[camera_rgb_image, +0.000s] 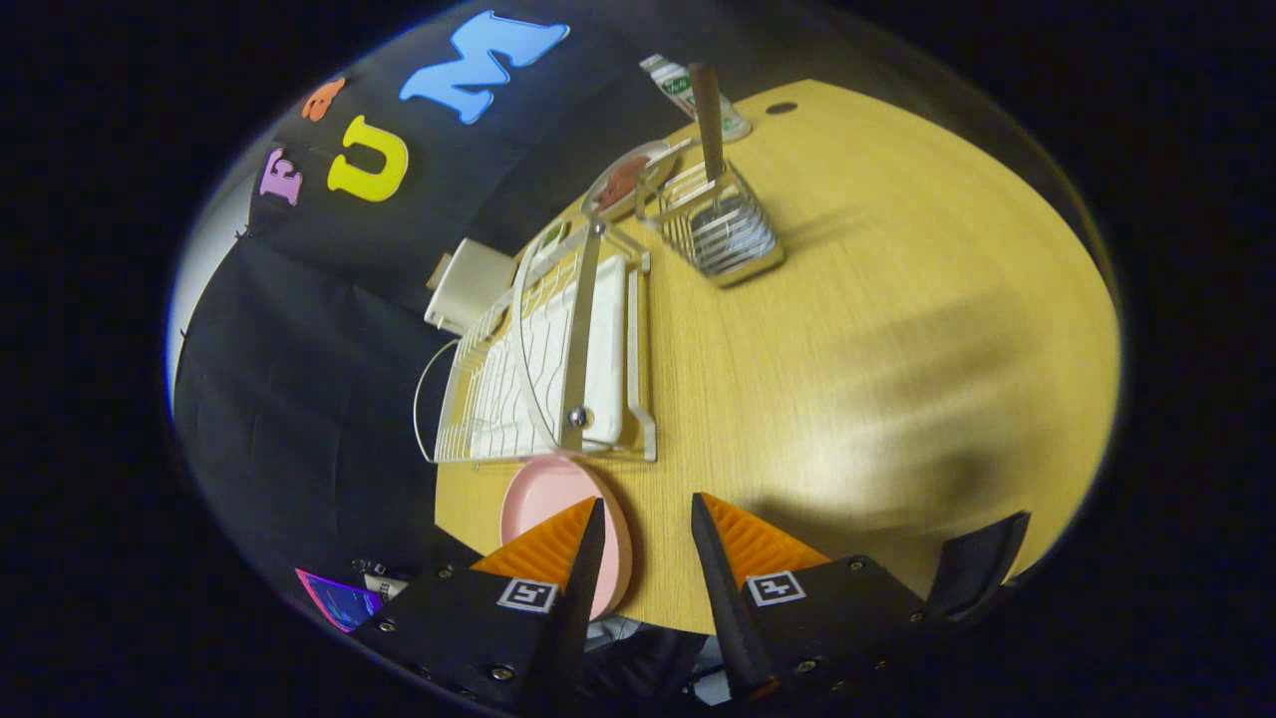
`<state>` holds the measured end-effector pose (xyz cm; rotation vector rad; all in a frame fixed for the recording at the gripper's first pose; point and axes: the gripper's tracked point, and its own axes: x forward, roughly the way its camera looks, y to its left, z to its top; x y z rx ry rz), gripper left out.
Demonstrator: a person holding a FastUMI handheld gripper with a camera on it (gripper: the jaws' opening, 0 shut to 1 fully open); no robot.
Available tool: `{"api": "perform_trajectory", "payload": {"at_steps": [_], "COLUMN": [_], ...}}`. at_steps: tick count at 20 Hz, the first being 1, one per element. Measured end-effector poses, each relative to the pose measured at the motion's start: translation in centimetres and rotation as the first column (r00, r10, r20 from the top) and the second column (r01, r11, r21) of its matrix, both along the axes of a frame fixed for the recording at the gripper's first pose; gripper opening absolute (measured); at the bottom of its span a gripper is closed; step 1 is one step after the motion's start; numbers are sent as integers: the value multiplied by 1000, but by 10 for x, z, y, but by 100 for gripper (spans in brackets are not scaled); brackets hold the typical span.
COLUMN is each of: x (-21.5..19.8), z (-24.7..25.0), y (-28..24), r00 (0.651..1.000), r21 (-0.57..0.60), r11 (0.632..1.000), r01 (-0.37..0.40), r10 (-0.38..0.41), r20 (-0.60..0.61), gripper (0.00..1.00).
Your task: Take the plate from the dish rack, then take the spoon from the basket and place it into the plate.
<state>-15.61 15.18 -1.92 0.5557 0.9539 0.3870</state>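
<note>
We see the gripper (646, 519) with fingers apart, holding nothing. Pink plate (543, 499) lies flat on the wooden table (897, 329), partly under the left finger (558, 548), just in front of the white dish rack (558, 359). Spoon (709, 120) stands upright by its brown handle in the wire basket (723, 224), well beyond the fingers, past the rack.

A carton (688, 90) and white box (469, 284) edge the table (897, 299).
</note>
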Motion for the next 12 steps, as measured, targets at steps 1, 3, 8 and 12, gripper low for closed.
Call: {"api": "perform_trajectory", "payload": {"at_steps": [1,3,8,12], "x": [12,35,82,116], "z": [11,25,67,81], "y": [-10,-22,-53,-63], "r00": [998,983,888,808], "r21": [-20,-45,-87,-73], "r11": [999,993,950,903], "r01": [32,106,301,423], "r10": [-30,-98,-247,-340], "r20": [51,152,387,482], "gripper": [54,54,54,54]}}
